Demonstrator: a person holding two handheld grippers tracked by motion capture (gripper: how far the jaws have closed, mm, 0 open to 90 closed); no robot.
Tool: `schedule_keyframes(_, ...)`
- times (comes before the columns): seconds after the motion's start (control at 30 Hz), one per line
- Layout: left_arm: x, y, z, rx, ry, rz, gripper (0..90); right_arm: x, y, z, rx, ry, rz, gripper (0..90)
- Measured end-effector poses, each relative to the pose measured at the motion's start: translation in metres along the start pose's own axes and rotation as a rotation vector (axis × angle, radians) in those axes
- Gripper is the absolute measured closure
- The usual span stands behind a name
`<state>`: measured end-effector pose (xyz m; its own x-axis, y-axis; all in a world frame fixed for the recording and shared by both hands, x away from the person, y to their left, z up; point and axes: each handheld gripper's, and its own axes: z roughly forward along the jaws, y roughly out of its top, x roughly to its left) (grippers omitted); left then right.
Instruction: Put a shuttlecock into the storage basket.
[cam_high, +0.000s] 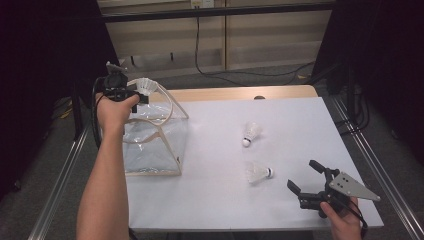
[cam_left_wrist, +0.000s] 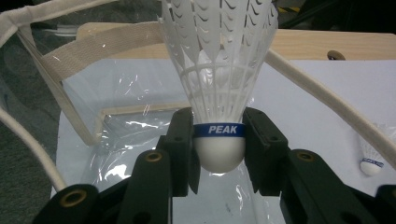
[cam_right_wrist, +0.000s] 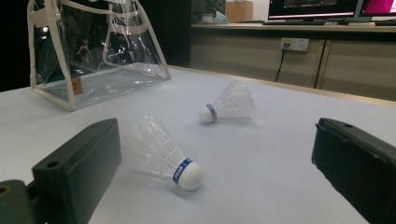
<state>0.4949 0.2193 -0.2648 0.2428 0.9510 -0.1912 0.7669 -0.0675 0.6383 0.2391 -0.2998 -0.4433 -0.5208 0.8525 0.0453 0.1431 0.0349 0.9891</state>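
Shuttlecock, held: one, clamped at its white cork by the left tool, cork toward the tool, feathers pointing away along the tool's line; it hangs above the open mouth of the bag.

Bag: one, clear plastic with cloth trim and handles, at the counter's left edge.

Loose shuttlecocks: two, lying on their sides mid-counter, well apart from the bag; far one, near one, bare surface around both.

Right tool: one, released, jaws wide, low at the counter's near right corner, near the closer shuttlecock.
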Motion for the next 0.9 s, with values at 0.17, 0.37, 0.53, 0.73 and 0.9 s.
schedule_keyframes(0.17,0.0009,-0.0010,0.0026,0.005,0.004,0.010,65.3,-0.0002,-0.0001,-0.0002,-0.001,-0.001,0.002,1.3)
schedule_keyframes(0.37,-0.0011,-0.0007,0.0036,-0.008,0.011,0.025,56.3,-0.0002,-0.0001,-0.0001,0.000,-0.001,0.002,1.3)
schedule_keyframes(0.53,-0.0032,-0.0011,0.0025,-0.007,-0.003,0.029,55.1,-0.0006,-0.0001,-0.0003,0.000,-0.003,0.000,1.3)
schedule_keyframes(0.73,-0.0065,-0.0012,-0.0015,-0.018,-0.036,0.027,50.8,-0.0008,0.0000,-0.0006,0.000,-0.004,-0.002,1.3)
schedule_keyframes(0.9,-0.0080,-0.0021,-0.0046,-0.008,-0.069,0.040,47.1,-0.0005,0.0000,-0.0004,0.000,-0.004,0.000,1.3)
